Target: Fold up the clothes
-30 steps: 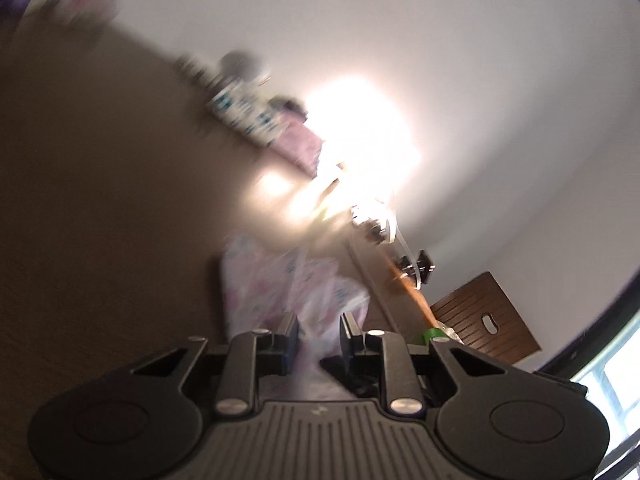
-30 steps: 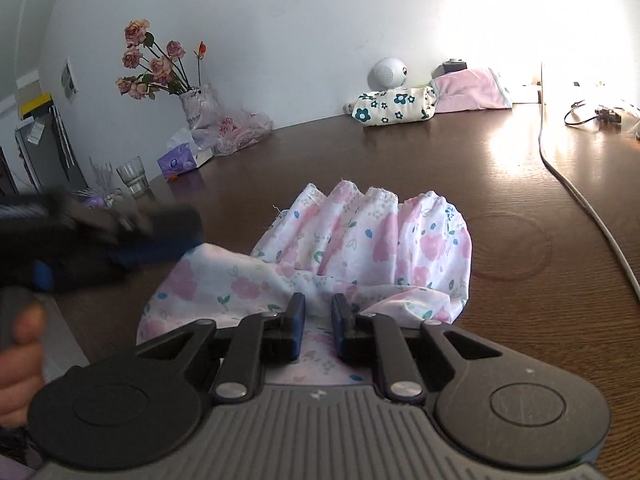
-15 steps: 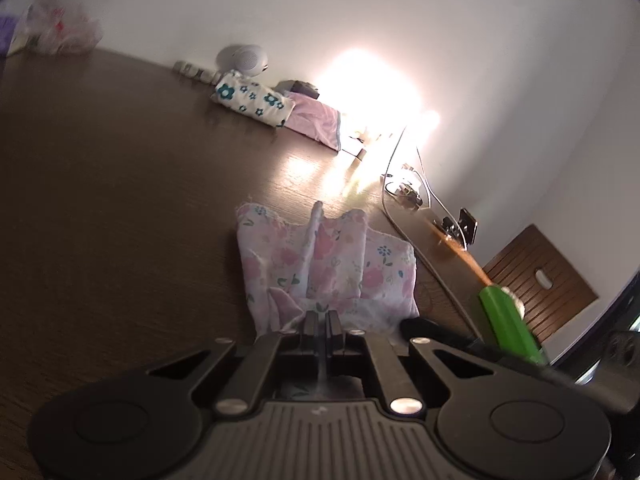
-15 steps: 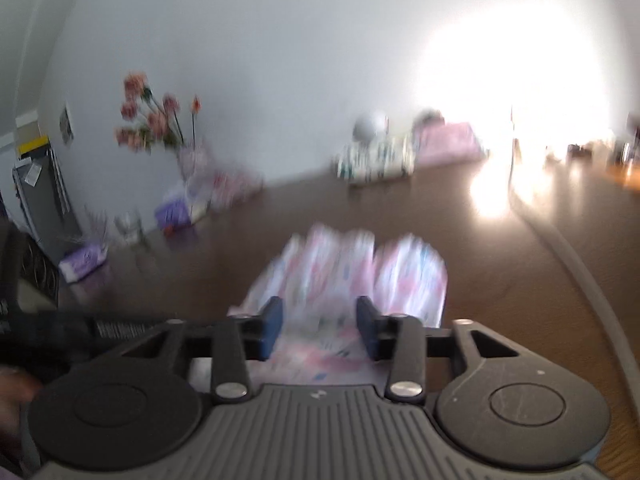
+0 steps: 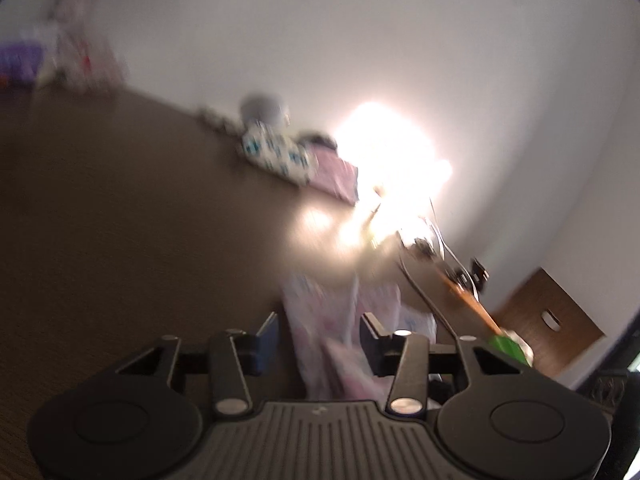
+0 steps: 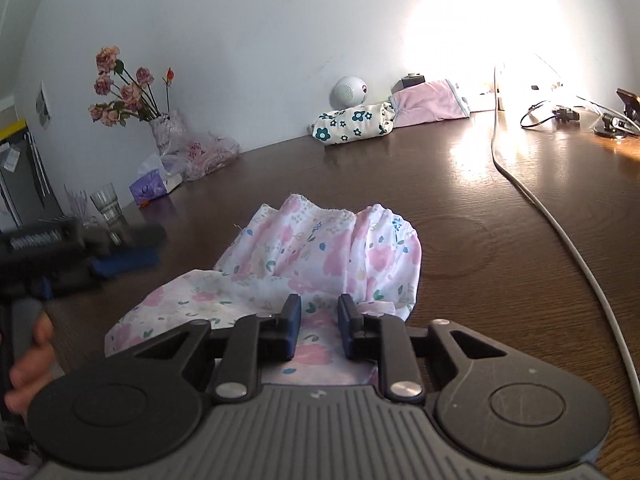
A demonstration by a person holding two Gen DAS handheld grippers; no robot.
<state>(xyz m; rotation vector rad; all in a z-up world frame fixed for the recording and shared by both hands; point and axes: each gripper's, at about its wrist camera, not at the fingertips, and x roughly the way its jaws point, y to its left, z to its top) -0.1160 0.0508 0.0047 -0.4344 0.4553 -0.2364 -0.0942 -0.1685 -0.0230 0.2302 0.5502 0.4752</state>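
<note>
Floral garment (image 6: 320, 264) lies bunched on the brown table (image 6: 480, 208), centre to lower centre of the right wrist frame, gathered hem toward the wall, one flap spilling to the lower left. Main risk, as I read it: right gripper (image 6: 318, 330) has its jaws closing over a single loose layer at the near edge; if it bites only the top ply, or a wrinkle, any pull drags the pile instead of making a clean fold. Cloth is between the fingers (image 6: 290, 330), but the pads don't look pressed on it yet, a gap shows on both sides. Second risk: left gripper (image 5: 318, 334) has its jaws opening with a ridge of fabric (image 5: 340, 332) between them in a heavily blurred left wrist frame; cloth could slide off and flop back unaligned. Can't tell whether it touches either pad; looks clear. Third: the white cable (image 6: 560, 232) runs down the right side of the frame, near the garment's right edge, a wide sweep could snag it. Relative position: garment sits directly ahead of and under the right gripper's tips; the left gripper (image 6: 120, 248) shows mid-left in the right wrist frame, beside the garment's left flap, a hand (image 6: 28, 360) on its handle at lower left. Two folded items (image 6: 396, 116) sit well apart at the far wall.
</note>
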